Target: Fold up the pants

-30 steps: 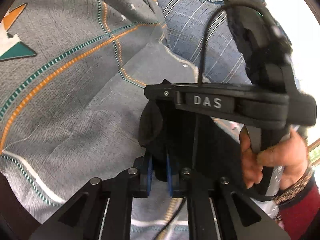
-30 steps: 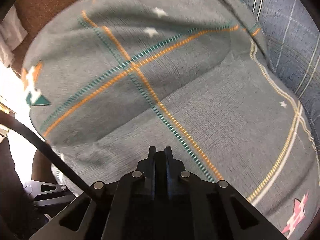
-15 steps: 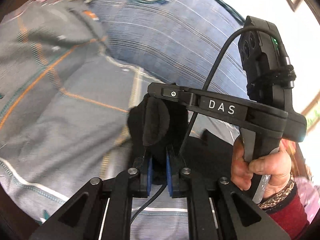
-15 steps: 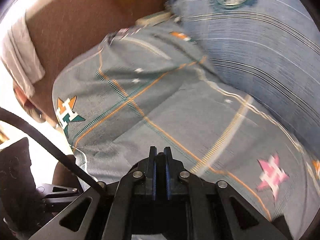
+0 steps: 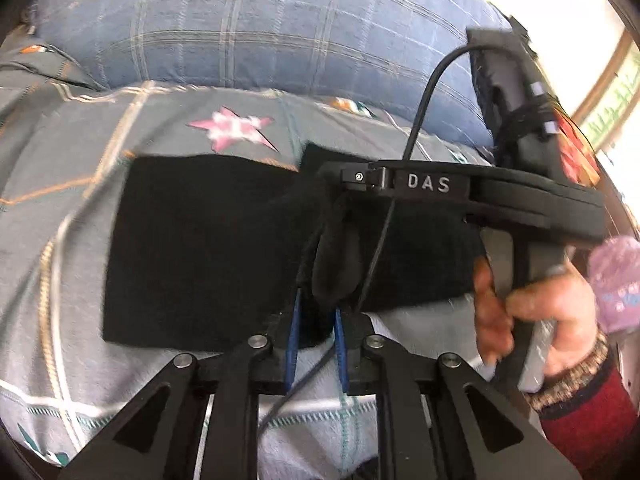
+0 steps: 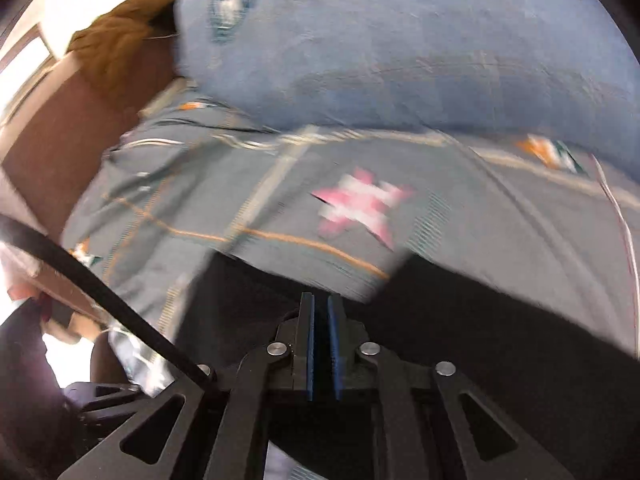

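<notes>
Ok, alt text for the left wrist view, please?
The left gripper pinches a bunched fold of black fabric pants, which lie spread across a grey patterned bedspread with a pink star. On the right, a hand in a dark red sleeve holds the black right gripper; a blue plaid pillow lies behind.

— What carries everything?
— A bed (image 5: 72,208) under a grey sheet with orange lines and pink stars.
— And directly on it?
— Black pants (image 5: 200,248) spread just ahead of the fingers; a blue checked pillow (image 5: 256,28) lies beyond them.
</notes>
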Tool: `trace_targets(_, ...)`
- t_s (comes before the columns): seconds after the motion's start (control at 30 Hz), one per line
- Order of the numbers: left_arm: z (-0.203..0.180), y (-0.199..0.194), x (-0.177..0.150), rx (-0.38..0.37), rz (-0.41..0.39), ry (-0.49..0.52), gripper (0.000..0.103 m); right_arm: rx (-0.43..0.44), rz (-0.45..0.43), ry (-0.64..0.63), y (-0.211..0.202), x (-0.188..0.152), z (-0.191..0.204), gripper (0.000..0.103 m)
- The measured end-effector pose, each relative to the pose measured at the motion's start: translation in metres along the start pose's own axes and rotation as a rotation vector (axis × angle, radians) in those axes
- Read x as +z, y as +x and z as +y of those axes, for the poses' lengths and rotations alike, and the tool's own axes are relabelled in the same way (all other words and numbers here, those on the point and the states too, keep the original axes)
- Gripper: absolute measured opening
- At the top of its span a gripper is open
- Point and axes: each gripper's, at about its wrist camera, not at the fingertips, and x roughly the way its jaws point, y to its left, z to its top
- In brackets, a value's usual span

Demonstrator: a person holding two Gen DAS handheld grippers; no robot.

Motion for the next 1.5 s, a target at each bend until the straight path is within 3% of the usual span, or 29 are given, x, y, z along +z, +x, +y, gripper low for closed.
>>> trace_targets(0.03, 0.001, -0.005, -0.002, -0.018, 0.002, 0.006, 0.014, -0.013, -0.003, 0.026, -0.004, -0.006, -0.009, 0.016)
trace_targets(0.1, 0.006, -0.020, -0.005, -0.077, -0.002, -0.001, 0.014, -0.012, -0.035, 0.083, -0.017, -0.015, -0.025, 0.044)
trace_targets(0.13, 0.008, -0.029, -0.006, -0.089, -0.012, -0.002, 0.018, -0.017, -0.055, 0.097, -0.024, -0.018, -0.028, 0.049)
trace_targets(0.23, 0.014, -0.069, -0.015, -0.088, -0.079, -0.006, 0.033, -0.015, -0.109, 0.111, -0.044, -0.020, -0.024, 0.050)
trace_targets(0.4, 0.040, -0.103, -0.019, -0.024, -0.160, -0.061, 0.038, 0.086, -0.140, 0.122, -0.052, -0.018, 0.003, 0.053)
trace_targets(0.53, 0.069, -0.112, -0.024, 0.004, -0.172, -0.129, 0.040, 0.112, -0.148, 0.129, -0.040, -0.027, 0.027, 0.053)
trace_targets(0.63, 0.081, -0.114, -0.029, 0.011, -0.171, -0.161, 0.040, 0.009, -0.081, 0.091, -0.016, -0.025, 0.045, 0.053)
trace_targets(0.67, 0.083, -0.115, -0.030, 0.010, -0.174, -0.171, 0.040, -0.053, -0.050, 0.078, -0.006, -0.024, 0.049, 0.052)
trace_targets(0.7, 0.085, -0.117, -0.033, 0.008, -0.177, -0.179, 0.040, -0.102, -0.027, 0.066, 0.002, -0.023, 0.053, 0.042)
trace_targets(0.77, 0.086, -0.117, -0.035, 0.015, -0.178, -0.183, 0.040, -0.089, 0.005, 0.066, 0.012, -0.024, 0.057, 0.008)
trace_targets(1.0, 0.090, -0.105, -0.030, 0.026, -0.166, -0.161, 0.040, -0.044, -0.114, 0.083, -0.035, -0.031, 0.055, 0.008)
trace_targets(1.23, 0.097, -0.079, -0.019, 0.012, -0.123, -0.199, 0.041, -0.135, -0.063, 0.190, -0.028, -0.059, 0.008, 0.008)
trace_targets(1.33, 0.101, -0.075, -0.012, 0.005, -0.120, -0.221, 0.042, -0.117, -0.061, 0.236, -0.025, -0.064, -0.003, 0.019)
trace_targets(1.47, 0.102, -0.076, -0.003, 0.020, -0.136, -0.219, 0.043, -0.055, -0.125, 0.293, -0.040, -0.066, -0.008, 0.063)
trace_targets(1.5, 0.103, -0.077, -0.002, 0.020, -0.138, -0.221, 0.044, -0.039, -0.135, 0.301, -0.042, -0.067, -0.008, 0.064)
